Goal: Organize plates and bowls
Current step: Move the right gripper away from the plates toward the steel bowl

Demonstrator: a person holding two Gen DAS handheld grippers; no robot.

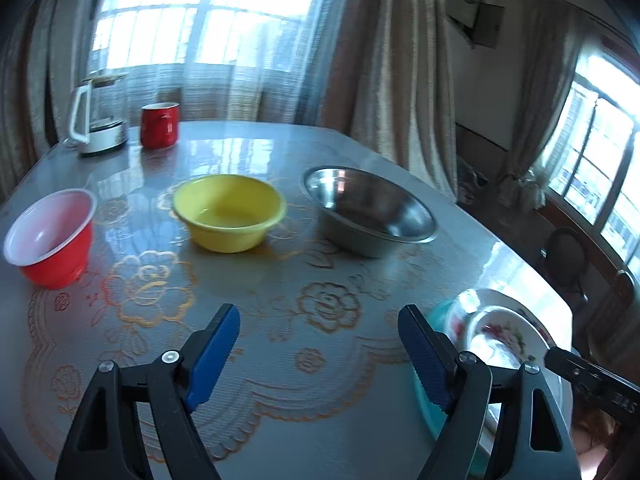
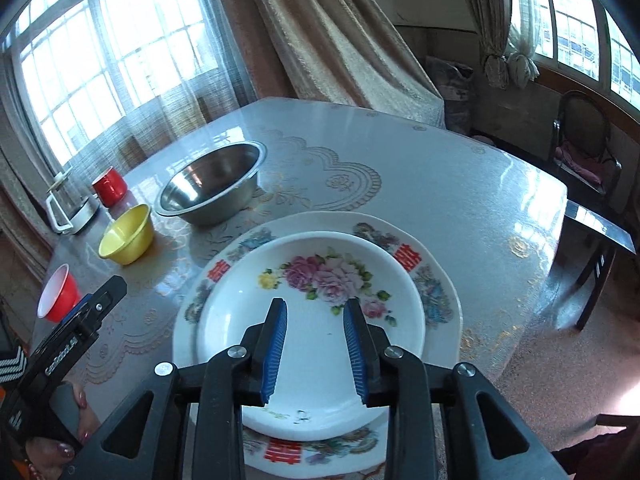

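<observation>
Small white plate (image 2: 320,280), pink-rose print at centre, sits stacked on bigger floral plate (image 2: 436,280) w/ red double-happiness marks, near table (image 2: 460,168) edge. Teal plate (image 1: 438,312) peeks under stack. Behind, in row: steel bowl (image 2: 208,184), yellow bowl (image 2: 126,236), red bowl w/ white inside (image 2: 58,294).

Right gripper (image 2: 316,346) fingers partly spread above small plate, nothing between. Left gripper (image 1: 320,356) fingers wide apart over bare table.
</observation>
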